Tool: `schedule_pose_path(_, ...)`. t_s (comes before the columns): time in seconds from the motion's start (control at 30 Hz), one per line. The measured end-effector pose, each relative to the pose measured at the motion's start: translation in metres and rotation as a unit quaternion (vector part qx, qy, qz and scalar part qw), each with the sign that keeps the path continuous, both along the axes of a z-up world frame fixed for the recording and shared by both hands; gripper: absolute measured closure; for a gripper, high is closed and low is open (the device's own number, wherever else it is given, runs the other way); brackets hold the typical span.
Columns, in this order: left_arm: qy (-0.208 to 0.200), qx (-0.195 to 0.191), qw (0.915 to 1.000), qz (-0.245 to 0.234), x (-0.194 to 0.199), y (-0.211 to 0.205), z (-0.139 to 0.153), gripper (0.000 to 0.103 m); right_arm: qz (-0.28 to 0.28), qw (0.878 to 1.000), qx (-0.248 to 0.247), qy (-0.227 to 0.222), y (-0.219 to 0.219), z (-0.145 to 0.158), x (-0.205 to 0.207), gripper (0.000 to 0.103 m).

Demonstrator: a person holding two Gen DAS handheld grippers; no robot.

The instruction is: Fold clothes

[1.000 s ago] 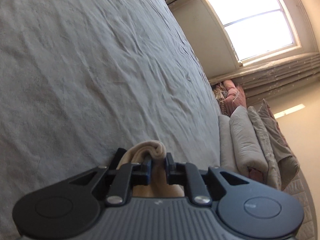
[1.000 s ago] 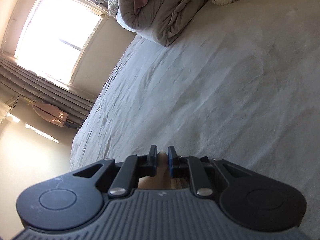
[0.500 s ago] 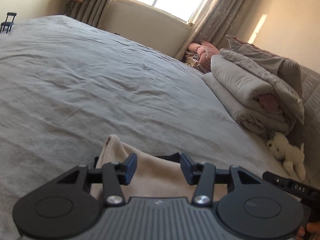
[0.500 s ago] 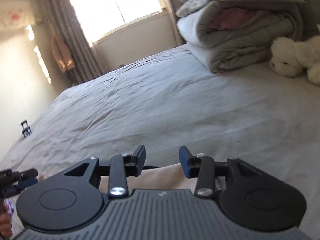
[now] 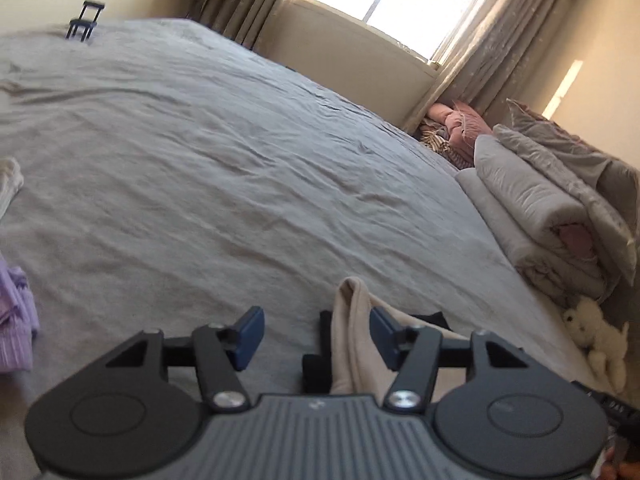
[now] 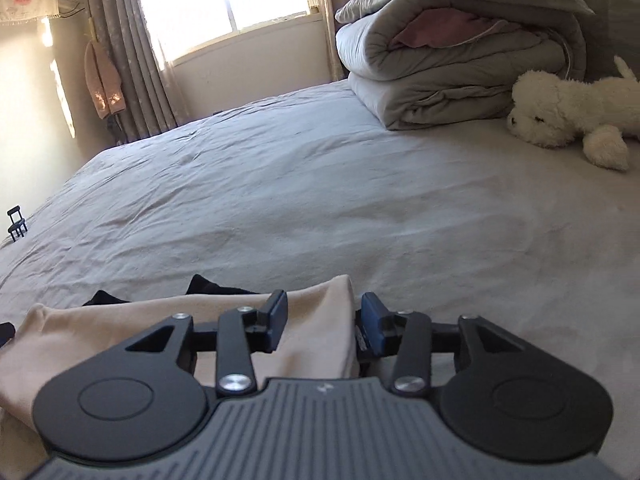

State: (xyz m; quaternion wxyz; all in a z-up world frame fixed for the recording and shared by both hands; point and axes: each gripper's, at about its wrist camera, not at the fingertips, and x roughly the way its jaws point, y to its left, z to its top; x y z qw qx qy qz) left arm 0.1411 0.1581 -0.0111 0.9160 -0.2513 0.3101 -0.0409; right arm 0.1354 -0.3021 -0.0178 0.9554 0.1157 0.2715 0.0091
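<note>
beige garment (image 6: 120, 332): lies flat on the bed (image 6: 320, 200) at the near edge, doubled over, fold edge toward the far side; something black pokes out from under its far edge, likely its own trim or another piece, cannot tell which.
left tongs (image 5: 316, 332): apart, gripping nothing; the garment's left folded corner stands up between the fingers, nearer the right one. Probably placed over that corner to work it.
right tongs (image 6: 322, 324): apart, holding nothing; they straddle the garment's right edge, left finger over the cloth, right finger just past it over the sheet.
why so: one tool at each end of the same edge suits either having just let the fold go or being about to pinch both corners; the scene fits both.
purple garment (image 5: 14, 320): near left on the bed, well apart from the beige one, looks bunched.
cream cloth (image 5: 10, 178): left edge, partly cut off.
folded duvet (image 6: 460, 60): far right, out of the work area.
plush toy (image 6: 568, 112): beside the duvet.
</note>
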Motion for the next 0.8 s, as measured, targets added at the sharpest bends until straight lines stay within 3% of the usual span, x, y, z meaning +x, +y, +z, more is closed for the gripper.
schedule_pose_path(0.13,0.046,-0.069,0.9965,0.012,-0.018,0.013,0.002,0.041,0.027,0.999,-0.015,-0.011,0.019,0.013,-0.014,0.055)
schedule_pose_path(0.23,0.082,-0.12,0.9892,0.024,-0.034,0.016,-0.003,0.037,0.049,0.999,-0.02,-0.014,0.033,0.018,-0.02,0.053)
schedule_pose_path(0.37,0.122,-0.2,0.9716,0.036,-0.057,0.015,-0.016,0.034,0.074,0.997,-0.025,-0.011,0.049,0.019,-0.028,0.053)
schedule_pose_path(0.5,0.131,-0.283,0.9495,0.033,-0.073,0.0,-0.029,0.032,0.091,0.995,-0.03,-0.006,0.063,0.016,-0.034,0.052)
schedule_pose_path(0.7,0.118,-0.306,0.9394,0.1,-0.066,-0.034,-0.049,0.031,0.1,0.995,-0.022,0.005,0.077,0.008,-0.035,0.052)
schedule_pose_path(0.8,0.085,-0.297,0.9403,0.142,-0.062,-0.045,-0.05,0.033,0.101,0.995,-0.012,0.004,0.085,0.005,-0.035,0.052)
